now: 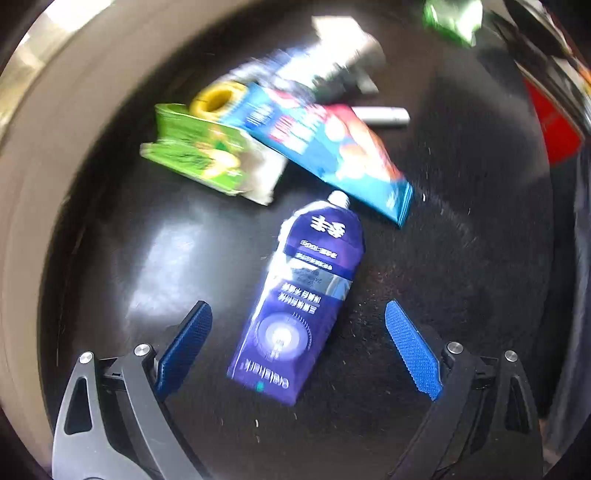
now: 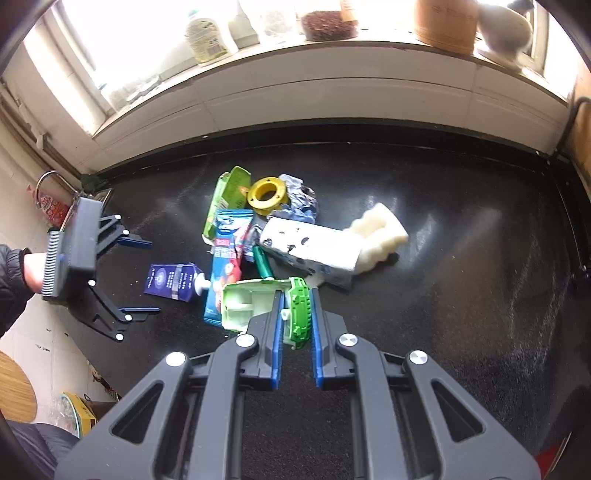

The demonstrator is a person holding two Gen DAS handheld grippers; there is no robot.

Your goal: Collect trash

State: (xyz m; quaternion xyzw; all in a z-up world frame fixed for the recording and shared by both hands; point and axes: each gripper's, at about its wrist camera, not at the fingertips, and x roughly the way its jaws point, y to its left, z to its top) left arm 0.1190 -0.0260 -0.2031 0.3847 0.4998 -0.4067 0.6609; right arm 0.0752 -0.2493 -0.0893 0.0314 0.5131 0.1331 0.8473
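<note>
Purple tube (image 1: 299, 299): large white Chinese characters near its cap and rows of smaller white print along the body, seen upside down and too blurred to read. Blue packet (image 1: 325, 147): red and white lettering, smeared, unreadable. Green carton (image 1: 192, 151) and white bottle (image 2: 207, 37) on the sill: print illegible.

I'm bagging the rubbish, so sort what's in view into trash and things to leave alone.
Trash on the black counter:
purple tube
blue box
green carton
yellow ring
white carton
foam block
green plastic piece, held in the right gripper

Leave alone:
bottle and jars on the windowsill
</note>
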